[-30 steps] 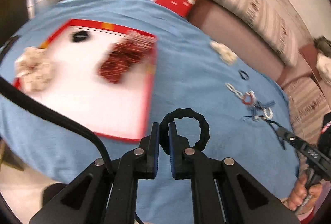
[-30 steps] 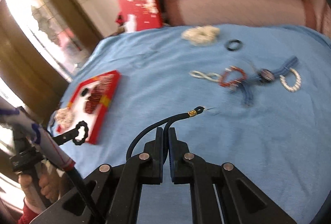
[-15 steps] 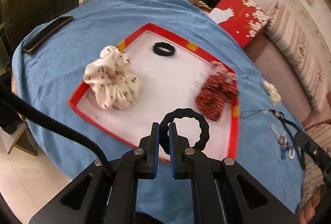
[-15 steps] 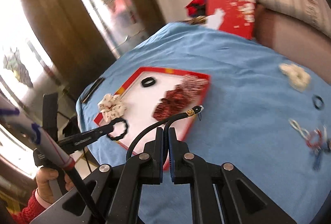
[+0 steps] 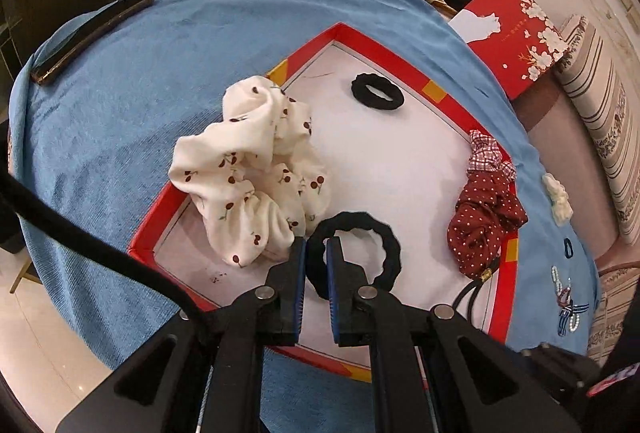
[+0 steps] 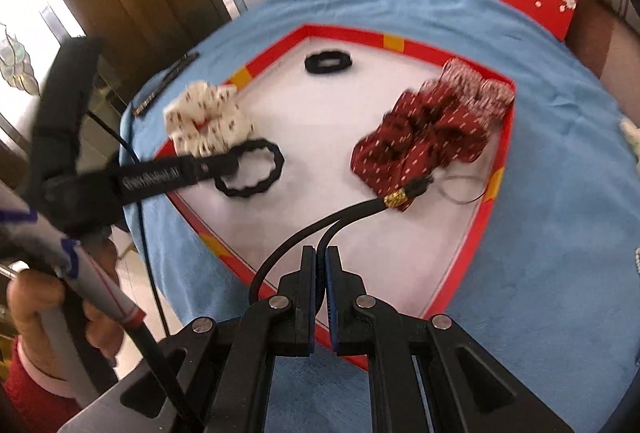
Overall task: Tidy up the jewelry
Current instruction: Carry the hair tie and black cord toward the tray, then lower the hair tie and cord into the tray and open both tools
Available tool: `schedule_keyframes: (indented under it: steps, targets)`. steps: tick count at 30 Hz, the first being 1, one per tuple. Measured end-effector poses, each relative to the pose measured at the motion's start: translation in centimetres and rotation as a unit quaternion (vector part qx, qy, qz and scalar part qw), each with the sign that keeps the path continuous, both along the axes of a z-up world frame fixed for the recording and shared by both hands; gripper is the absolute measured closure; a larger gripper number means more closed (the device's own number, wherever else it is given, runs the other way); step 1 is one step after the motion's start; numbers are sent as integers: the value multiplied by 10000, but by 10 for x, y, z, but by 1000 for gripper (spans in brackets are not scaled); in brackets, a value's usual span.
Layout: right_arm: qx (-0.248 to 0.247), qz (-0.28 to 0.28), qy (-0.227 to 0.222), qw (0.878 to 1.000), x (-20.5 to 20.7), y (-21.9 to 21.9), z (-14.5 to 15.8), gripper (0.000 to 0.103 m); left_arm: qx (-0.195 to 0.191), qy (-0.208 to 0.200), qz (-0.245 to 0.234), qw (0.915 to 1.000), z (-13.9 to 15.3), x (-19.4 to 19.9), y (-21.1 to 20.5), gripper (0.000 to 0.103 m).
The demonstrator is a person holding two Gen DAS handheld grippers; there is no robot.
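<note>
Far left, one dark flat phone (image 5: 90,35) lies on the blue, finely ribbed tablecloth (image 5: 120,137). Next comes the shallow red-rimmed tray with a white floor (image 5: 400,161), and the count inside is on: one cream fabric scrunchie printed with cherries (image 5: 256,173), soft and bunched, draped over the tray's left rim; one small black fuzzy hair tie (image 5: 377,92), an oval ring lying flat near the far edge; and one dark red polka-dot scrunchie with a gingham frill (image 5: 486,213), crumpled against the right rim.

The left gripper (image 5: 316,253) is clamped on a wavy black hair-tie ring (image 5: 386,253), its two blue-padded fingers pinching the band's left side. That ring hangs over the tray floor, just beside the cherry scrunchie; whether it touches the floor is unclear.

The right gripper (image 6: 321,263) is squeezed tight on a thin black elastic cord with a gold metal clasp (image 6: 344,215). The smooth cord loops out over the tray, its clasp end touching the red scrunchie's near edge.

Further right, on the bare cloth: one white frilly scrunchie (image 5: 560,199), one small dark ring (image 5: 568,247), and a little cluster of beaded pieces with blue ribbon (image 5: 566,303), too small to count. Behind stands one red box with white blossoms and a white cat (image 5: 516,33).
</note>
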State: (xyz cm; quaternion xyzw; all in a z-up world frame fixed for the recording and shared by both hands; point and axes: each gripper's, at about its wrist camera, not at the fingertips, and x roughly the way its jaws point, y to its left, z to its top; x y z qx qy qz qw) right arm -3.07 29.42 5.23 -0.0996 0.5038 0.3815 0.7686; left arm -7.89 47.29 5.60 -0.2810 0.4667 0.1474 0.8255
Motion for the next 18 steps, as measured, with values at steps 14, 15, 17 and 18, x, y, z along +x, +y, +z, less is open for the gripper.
schedule_keyframes:
  steps: [14,15,17,18]
  targets:
    - [212,-107,-212,9995,-9,-13,26,60,-139,-584,335,9976,48,-37,-1,70]
    - [263,-123,-274,9992,-11,-18,32,59,-75,-625,367,9973,55,-42,-2,70]
    - [330,-173,-335,9987,-15,-28,41,59,46,-677,402,9969,65,-49,-7,68]
    - [382,-229,-353,9984,-17,-36,45,58,114,-694,406,9967,70,-53,-10,66]
